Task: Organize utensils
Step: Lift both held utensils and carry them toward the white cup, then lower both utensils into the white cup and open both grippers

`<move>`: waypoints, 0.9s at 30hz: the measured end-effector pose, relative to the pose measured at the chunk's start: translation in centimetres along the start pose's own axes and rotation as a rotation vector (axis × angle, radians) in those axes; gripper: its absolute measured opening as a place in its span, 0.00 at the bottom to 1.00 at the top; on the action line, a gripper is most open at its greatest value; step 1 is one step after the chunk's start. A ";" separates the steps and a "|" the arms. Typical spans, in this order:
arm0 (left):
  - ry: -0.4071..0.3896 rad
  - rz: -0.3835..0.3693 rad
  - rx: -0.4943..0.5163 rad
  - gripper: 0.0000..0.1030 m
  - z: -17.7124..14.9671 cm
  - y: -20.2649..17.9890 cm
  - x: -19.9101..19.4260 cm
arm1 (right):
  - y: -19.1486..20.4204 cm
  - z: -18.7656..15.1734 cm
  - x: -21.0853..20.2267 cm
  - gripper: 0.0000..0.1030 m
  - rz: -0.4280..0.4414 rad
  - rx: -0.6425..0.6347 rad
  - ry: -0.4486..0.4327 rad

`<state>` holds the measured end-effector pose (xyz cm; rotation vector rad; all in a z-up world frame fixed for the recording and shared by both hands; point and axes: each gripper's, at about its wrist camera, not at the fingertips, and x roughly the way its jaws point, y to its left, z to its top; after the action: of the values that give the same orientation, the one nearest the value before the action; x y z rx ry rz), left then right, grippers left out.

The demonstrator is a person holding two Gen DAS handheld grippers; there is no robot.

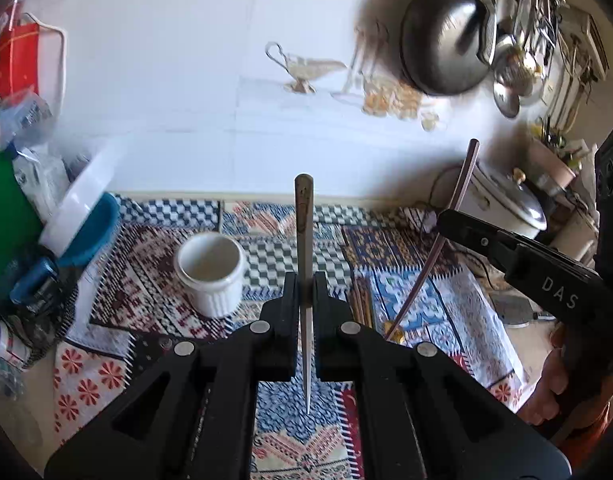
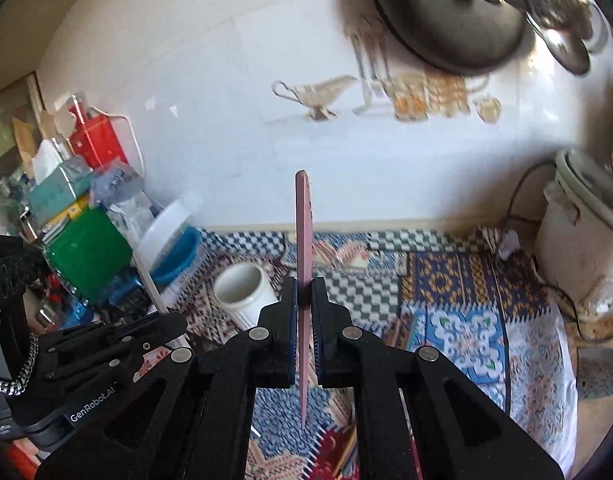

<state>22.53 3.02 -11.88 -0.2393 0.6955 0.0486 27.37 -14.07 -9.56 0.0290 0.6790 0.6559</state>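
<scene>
- The left gripper has its fingers closed on a pale chopstick, which stands upright between them, blunt end up and thin tip pointing down toward the camera.
- The right gripper has its fingers closed on a pink chopstick, gripped the same way, thick end up and tip down.
- In the left wrist view the right gripper shows at the right edge with its pink chopstick slanting through it; a hand holds it from below.
- In the right wrist view the left gripper shows at the lower left, with the pale chopstick leaning out of it.
- A white ribbed cup stands upright on the surface, which is covered by a patterned cloth; in both views it sits left of the gripped chopstick.
- More chopsticks lie on the cloth just right of the left fingers.
- A dark wok hangs on the white tiled wall.
- A white cooker sits at the right.
</scene>
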 end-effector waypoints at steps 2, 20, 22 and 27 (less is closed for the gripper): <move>-0.023 0.014 -0.002 0.04 0.8 0.5 -0.3 | 0.7 0.8 0.2 0.06 0.012 -0.016 -0.016; -0.185 0.186 -0.090 0.04 8.8 7.1 0.5 | 4.9 7.4 5.9 0.06 0.170 -0.102 -0.090; -0.193 0.197 -0.096 0.04 9.4 7.7 0.7 | 5.1 8.1 6.6 0.06 0.185 -0.106 -0.095; -0.194 0.223 -0.098 0.04 10.2 8.8 2.2 | 5.6 9.3 8.8 0.06 0.206 -0.122 -0.099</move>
<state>29.60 13.88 -7.50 -0.2463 0.5249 0.3160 34.93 -2.82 -6.01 0.0183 0.5430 0.8872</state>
